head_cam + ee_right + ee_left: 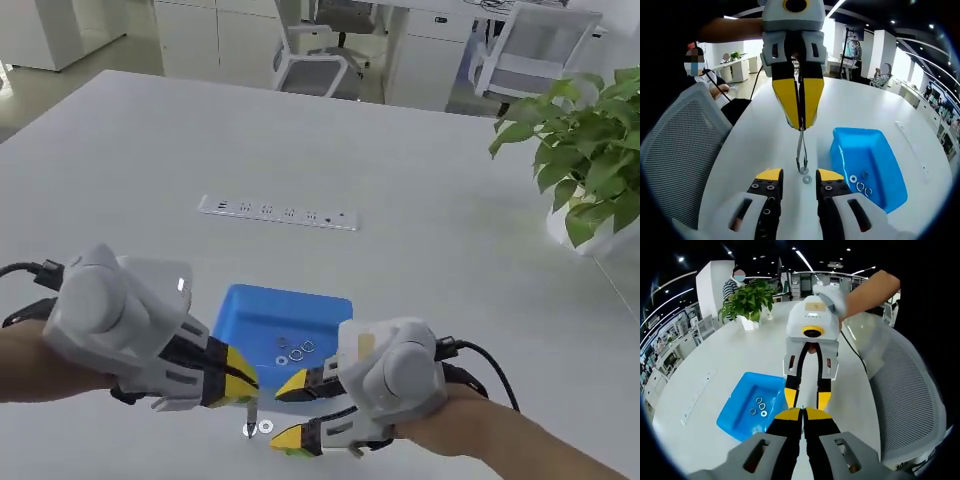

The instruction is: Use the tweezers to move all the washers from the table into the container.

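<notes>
Holding tweezers (801, 147) clamped in L gripper (801, 122), tips at washer (803, 171) on table (765, 140); R gripper (795, 176) jaws apart; container (875, 145) w/ washers (853, 178) beside.

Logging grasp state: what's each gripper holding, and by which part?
Left gripper holds the tweezers by their handle end, jaws shut on them; right gripper holds nothing.

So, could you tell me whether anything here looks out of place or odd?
Nothing looks spilled or damaged. Two washers lie on the table beside the blue container, with the tips of the tweezers in the left gripper at one of them. Other washers lie flat inside the container.
</notes>
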### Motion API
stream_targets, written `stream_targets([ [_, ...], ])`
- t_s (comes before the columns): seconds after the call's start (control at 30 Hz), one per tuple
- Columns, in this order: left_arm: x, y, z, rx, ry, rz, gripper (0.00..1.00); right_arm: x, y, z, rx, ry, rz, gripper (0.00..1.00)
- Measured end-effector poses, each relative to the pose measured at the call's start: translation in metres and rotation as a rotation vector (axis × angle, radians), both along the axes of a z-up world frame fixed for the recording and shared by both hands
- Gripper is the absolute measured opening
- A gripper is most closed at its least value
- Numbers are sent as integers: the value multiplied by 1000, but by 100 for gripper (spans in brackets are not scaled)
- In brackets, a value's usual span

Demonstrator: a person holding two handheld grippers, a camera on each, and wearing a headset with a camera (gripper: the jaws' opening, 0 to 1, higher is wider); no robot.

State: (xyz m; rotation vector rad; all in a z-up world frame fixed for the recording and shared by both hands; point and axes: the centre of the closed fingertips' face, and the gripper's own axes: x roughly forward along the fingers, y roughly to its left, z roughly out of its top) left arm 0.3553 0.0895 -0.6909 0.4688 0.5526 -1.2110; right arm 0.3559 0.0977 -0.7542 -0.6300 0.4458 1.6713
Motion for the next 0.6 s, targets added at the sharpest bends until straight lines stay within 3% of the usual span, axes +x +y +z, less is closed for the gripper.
stream_targets([
  [0.6, 1, -1, 0, -12, 8, -5, 5, -3, 22, -6, -33, -24, 71, 11],
])
